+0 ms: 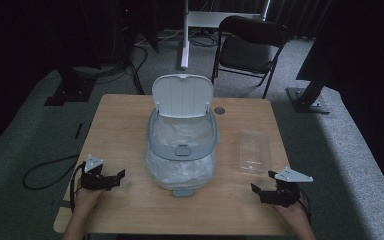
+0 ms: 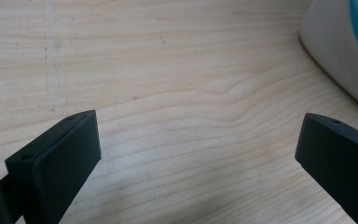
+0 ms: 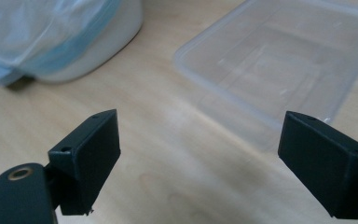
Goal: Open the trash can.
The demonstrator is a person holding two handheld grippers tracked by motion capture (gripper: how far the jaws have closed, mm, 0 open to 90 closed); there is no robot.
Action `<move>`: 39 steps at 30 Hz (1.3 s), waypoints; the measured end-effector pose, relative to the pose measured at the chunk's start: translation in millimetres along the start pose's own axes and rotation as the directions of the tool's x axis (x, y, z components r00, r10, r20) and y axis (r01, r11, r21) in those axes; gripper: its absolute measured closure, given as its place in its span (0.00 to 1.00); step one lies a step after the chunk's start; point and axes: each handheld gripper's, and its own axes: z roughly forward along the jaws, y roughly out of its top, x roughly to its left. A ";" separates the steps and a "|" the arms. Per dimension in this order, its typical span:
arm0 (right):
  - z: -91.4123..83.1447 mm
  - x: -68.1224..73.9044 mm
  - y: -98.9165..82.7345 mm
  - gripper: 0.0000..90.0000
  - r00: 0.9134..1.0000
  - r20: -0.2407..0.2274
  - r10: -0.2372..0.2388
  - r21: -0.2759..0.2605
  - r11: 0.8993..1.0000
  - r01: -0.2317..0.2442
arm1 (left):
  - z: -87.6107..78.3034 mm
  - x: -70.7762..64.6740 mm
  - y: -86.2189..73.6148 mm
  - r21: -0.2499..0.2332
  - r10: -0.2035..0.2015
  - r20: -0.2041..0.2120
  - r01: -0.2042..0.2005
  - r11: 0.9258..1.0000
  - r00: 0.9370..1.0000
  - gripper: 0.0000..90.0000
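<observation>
While both pairs of tongs sit low near the front edge of the tabletop [image 1: 125, 107], nothing is in hand yet: the left tongs [image 1: 111, 180] stand with jaws wide apart over bare wood, and the right tongs [image 1: 263, 192] are just as wide apart, clamped on nothing.

The small white bin [image 1: 181, 150] stands at the middle of the tabletop, its lid [image 1: 182, 95] tipped up toward the back edge and a thin plastic liner [image 1: 180, 132] filling its mouth and spilling down its sides. The clear plastic container [image 1: 254, 150] lies flat near the right edge, just ahead of the right tongs and apart from the bin. In the right gripper view that container [image 3: 279, 60] lies straight in front of the jaws, so I would judge it the thing about to be picked up, likely for the bin.

To do that well, the right tongs should go forward and low, one jaw over the near rim and one under or inside it, and close gently, since the thin wall will flex and may slip out. A grip on a corner would hold truer than one mid-wall. The left tongs, with the bin's side [image 2: 340, 51] at the edge of their view, could steady the bin or hold the liner clear.
</observation>
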 end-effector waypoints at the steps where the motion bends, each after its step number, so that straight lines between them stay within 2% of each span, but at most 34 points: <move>1: 0.0 0.0 0.0 0.14 1.000 0.000 0.000 0.000 1.000 0.000 | 0.0 0.0 0.0 0.000 0.000 0.000 0.000 1.000 1.000 0.01; 5: 2.4 -13.0 11.6 0.12 0.998 0.050 0.028 -0.010 1.000 -0.028 | 2.2 1.8 -1.4 0.010 -0.006 -0.008 0.006 1.000 1.000 0.01; 10: 8.5 -25.8 19.0 0.12 0.995 0.073 0.072 -0.023 0.997 -0.070 | 3.7 3.1 -3.2 0.017 -0.008 -0.011 0.008 1.000 1.000 0.01; 13: 11.9 -30.4 20.9 0.12 0.993 0.084 0.078 -0.013 0.997 -0.077 | 3.8 4.1 -3.6 0.019 -0.009 -0.014 0.009 1.000 1.000 0.01; 15: 17.2 -37.4 22.6 0.12 0.990 0.107 0.093 -0.009 0.996 -0.093 | 4.2 4.7 -4.5 0.019 -0.013 -0.018 0.014 1.000 1.000 0.01; 19: 22.5 -43.9 22.1 0.12 0.987 0.117 0.112 -0.023 0.994 -0.111 | 4.3 4.7 -5.3 0.023 -0.006 -0.020 0.006 1.000 1.000 0.01; 21: 28.2 -48.8 22.1 0.12 0.982 0.133 0.136 -0.026 0.991 -0.133 | 4.9 5.6 -6.0 0.027 -0.012 -0.026 0.013 1.000 1.000 0.01; 25: 33.5 -52.8 24.0 0.12 0.980 0.140 0.141 -0.011 0.990 -0.141 | 5.9 6.0 -5.8 0.033 -0.014 -0.030 0.015 0.999 0.999 0.01; 30: 43.4 -63.7 31.2 0.12 0.975 0.141 0.173 0.013 0.984 -0.177 | 7.3 4.7 -5.2 0.042 -0.014 -0.040 0.016 0.999 0.999 0.01; 34: 49.8 -73.7 35.3 0.12 0.967 0.151 0.204 0.024 0.977 -0.210 | 8.7 4.6 -4.5 0.061 -0.005 -0.052 0.008 0.998 0.999 0.01; 39: 55.8 -84.4 38.8 0.12 0.960 0.153 0.237 0.030 0.969 -0.244 | 9.6 5.2 -4.4 0.070 -0.020 -0.061 0.024 0.997 0.998 0.01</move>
